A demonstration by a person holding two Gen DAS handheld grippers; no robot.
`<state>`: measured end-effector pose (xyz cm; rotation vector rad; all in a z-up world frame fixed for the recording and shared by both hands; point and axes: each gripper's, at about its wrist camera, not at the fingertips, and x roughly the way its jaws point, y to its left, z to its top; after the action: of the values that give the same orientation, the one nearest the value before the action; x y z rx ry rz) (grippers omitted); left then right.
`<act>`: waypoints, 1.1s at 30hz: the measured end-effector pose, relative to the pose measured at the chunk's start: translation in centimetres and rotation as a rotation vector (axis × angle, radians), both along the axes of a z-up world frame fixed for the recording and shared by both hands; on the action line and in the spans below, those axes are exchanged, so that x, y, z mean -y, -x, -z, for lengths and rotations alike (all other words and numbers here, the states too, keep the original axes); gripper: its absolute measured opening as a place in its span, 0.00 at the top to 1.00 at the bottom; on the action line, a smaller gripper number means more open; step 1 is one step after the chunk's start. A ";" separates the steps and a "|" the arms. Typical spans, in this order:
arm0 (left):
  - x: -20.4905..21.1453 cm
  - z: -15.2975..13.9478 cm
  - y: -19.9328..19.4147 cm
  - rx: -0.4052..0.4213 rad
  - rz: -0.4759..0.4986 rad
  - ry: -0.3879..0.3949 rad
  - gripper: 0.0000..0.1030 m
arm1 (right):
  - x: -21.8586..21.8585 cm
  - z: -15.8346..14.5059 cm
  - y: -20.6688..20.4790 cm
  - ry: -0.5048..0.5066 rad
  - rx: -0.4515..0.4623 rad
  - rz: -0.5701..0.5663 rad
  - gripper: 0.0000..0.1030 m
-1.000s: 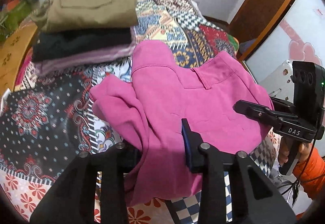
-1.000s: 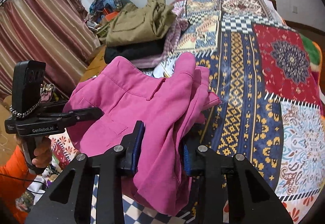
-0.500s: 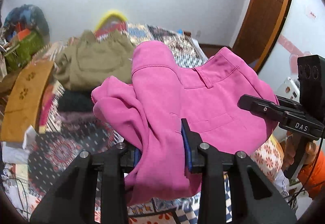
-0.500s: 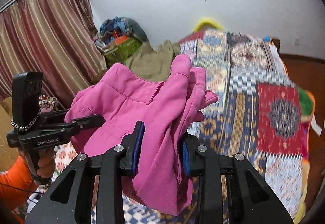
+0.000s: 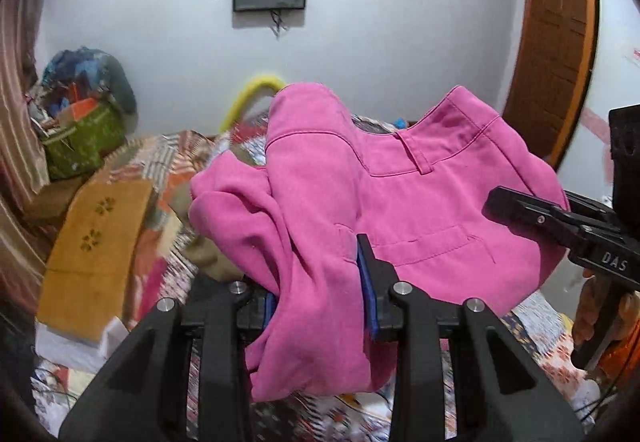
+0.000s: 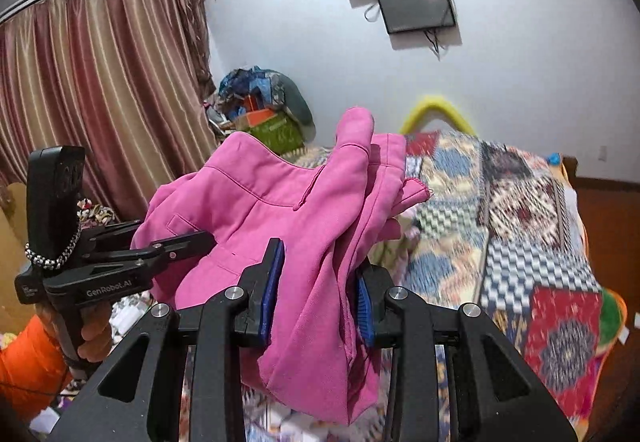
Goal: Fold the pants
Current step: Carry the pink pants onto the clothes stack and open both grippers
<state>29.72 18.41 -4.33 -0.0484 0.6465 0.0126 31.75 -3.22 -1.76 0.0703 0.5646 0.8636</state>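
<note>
- Two grippers share one garment: the left gripper (image 5: 320, 294) and the right gripper (image 6: 316, 294) each have their blue-padded jaws nearly closed on a thick bunch of the pink pants (image 5: 400, 201), cloth filling the gap between the pads.
- Held clear of the patchwork bedspread (image 6: 520, 234), the pants hang in the air between both hands, with nothing resting on the bed as far as these views show.
- From the left wrist view, the waistband with its belt loop (image 5: 420, 153) runs from that claw across toward the right one, so the garment's width spans the two grips while its bundled length sags below the jaws.
- Neither hand looks nearer to the cloth than the other; both pinch it at the pads, so the coming move likely depends on carrying the two grips together and level.
- A slit pocket (image 5: 428, 242) sits just beyond the left jaws, which suggests the seat side faces that camera.
- Soft, matte woven fabric, stitched at the seams, drapes in rounded folds and should slump wherever it is unsupported.
- Beyond the bed stand a striped curtain (image 6: 100, 81), a wall-mounted screen (image 6: 416, 1) and a heap of bags (image 6: 264, 109), all well apart from the pants.
- An orange sleeve (image 6: 28, 354) shows behind the left gripper's handle.
</note>
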 end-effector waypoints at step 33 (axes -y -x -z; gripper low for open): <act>-14.0 11.4 -15.6 -0.125 -0.127 0.060 0.18 | -10.4 10.9 -12.1 0.098 -0.103 0.014 0.66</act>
<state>45.33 32.45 -15.77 -0.1473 0.7683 0.1202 43.86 7.14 -12.63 0.0301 0.7009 0.8205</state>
